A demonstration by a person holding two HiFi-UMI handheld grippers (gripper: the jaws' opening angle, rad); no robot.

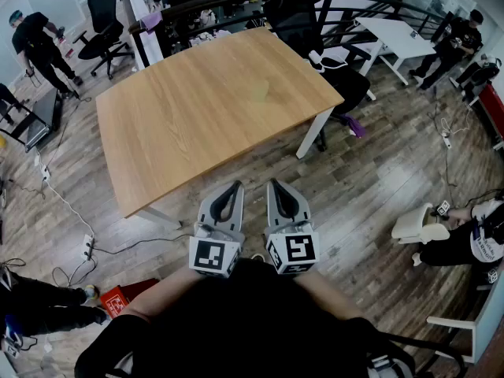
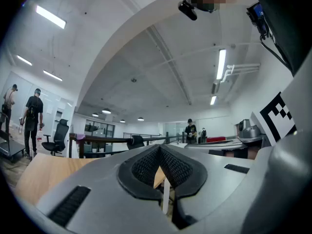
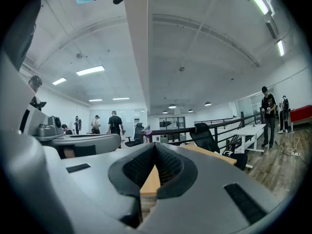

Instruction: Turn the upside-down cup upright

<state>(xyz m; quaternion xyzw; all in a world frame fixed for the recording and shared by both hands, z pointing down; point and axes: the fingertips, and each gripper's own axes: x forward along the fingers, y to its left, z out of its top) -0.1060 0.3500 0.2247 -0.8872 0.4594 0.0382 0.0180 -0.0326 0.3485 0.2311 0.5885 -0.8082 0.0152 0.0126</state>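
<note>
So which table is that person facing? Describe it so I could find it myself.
Find the black railing that curves across the far side of the room; the table stands just in front of it on the plank floor. It is the big one with a light-wood top and white legs, unlike the smaller all-white table off to its right.
</note>
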